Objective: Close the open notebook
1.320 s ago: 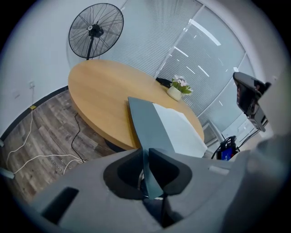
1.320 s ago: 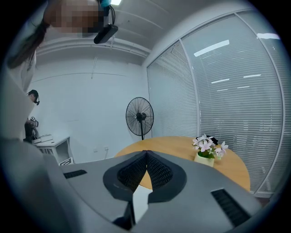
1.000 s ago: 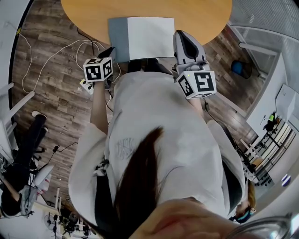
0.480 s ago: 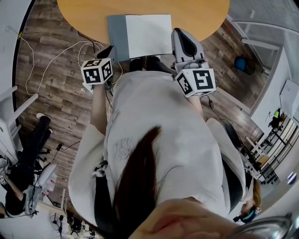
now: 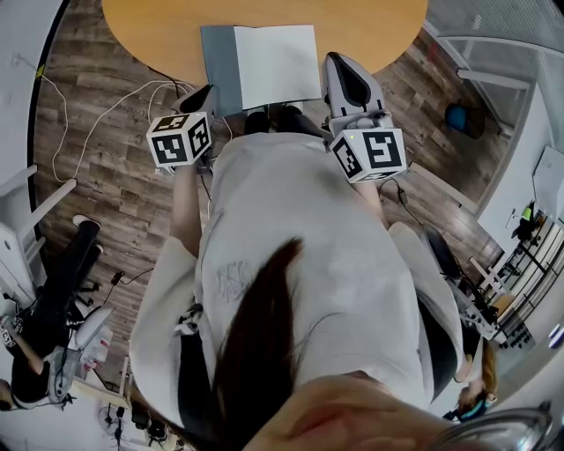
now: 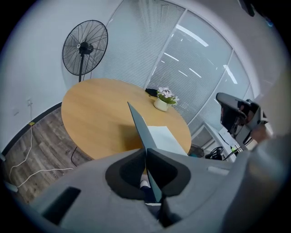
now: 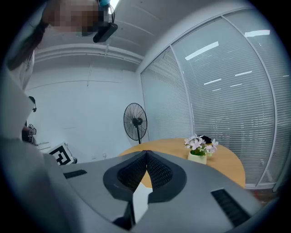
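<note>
The open notebook lies at the near edge of the round wooden table (image 5: pixel 159 26), with its white page (image 5: pixel 275 66) facing up. Its grey cover (image 5: pixel 217 72) is raised on the left. In the left gripper view the cover (image 6: pixel 138 127) stands edge-on between the jaws, beside the white page (image 6: pixel 164 138). My left gripper (image 5: pixel 208 93) is closing and pinches the cover's near edge. My right gripper (image 5: pixel 338 63) hovers by the notebook's right side. Its jaws (image 7: pixel 146 153) meet with nothing held, and a strip of the page (image 7: pixel 138 200) shows beneath them.
A pot of flowers (image 6: pixel 162 102) stands at the table's far side. A standing fan (image 6: pixel 84 47) is behind the table. White cables (image 5: pixel 84 132) trail on the wood floor at the left. Another person (image 5: pixel 44 299) sits at the lower left.
My left gripper has risen and drifted a little left with the cover's edge in it, tilting the cover up. The right gripper shifted slightly beside the notebook.
</note>
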Demonstrator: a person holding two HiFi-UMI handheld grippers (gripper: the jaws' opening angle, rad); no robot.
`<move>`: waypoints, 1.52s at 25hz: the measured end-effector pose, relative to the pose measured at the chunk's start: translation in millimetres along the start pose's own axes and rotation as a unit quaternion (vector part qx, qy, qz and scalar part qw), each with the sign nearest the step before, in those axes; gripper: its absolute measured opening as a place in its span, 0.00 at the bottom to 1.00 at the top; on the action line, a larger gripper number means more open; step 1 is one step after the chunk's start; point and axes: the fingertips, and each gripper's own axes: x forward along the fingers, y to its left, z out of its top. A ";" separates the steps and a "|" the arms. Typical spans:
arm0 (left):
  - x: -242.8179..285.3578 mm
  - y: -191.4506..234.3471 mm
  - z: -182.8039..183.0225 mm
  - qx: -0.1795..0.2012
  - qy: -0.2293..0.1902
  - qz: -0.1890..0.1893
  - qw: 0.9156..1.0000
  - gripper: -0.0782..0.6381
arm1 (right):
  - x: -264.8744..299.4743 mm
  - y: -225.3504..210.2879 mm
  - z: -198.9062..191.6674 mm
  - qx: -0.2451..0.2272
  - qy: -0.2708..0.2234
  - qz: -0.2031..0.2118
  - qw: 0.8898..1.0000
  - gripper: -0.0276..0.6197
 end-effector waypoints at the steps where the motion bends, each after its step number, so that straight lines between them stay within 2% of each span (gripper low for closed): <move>1: -1.1 -3.5 2.1 0.004 -0.001 0.000 1.000 0.15 | -1.3 -1.2 0.6 0.001 -0.002 0.000 1.000 0.05; 10: -0.7 -26.8 14.9 0.010 -0.013 0.018 1.000 0.15 | -8.7 -25.7 6.1 -0.001 -0.004 0.007 1.000 0.05; 26: 12.0 -88.5 35.3 0.047 -0.022 0.015 0.999 0.15 | -29.0 -64.0 4.7 0.012 -0.005 0.017 1.000 0.05; 38: 32.8 -128.5 36.5 0.056 -0.037 0.019 0.998 0.14 | -40.2 -98.2 2.1 0.005 -0.007 0.036 0.999 0.05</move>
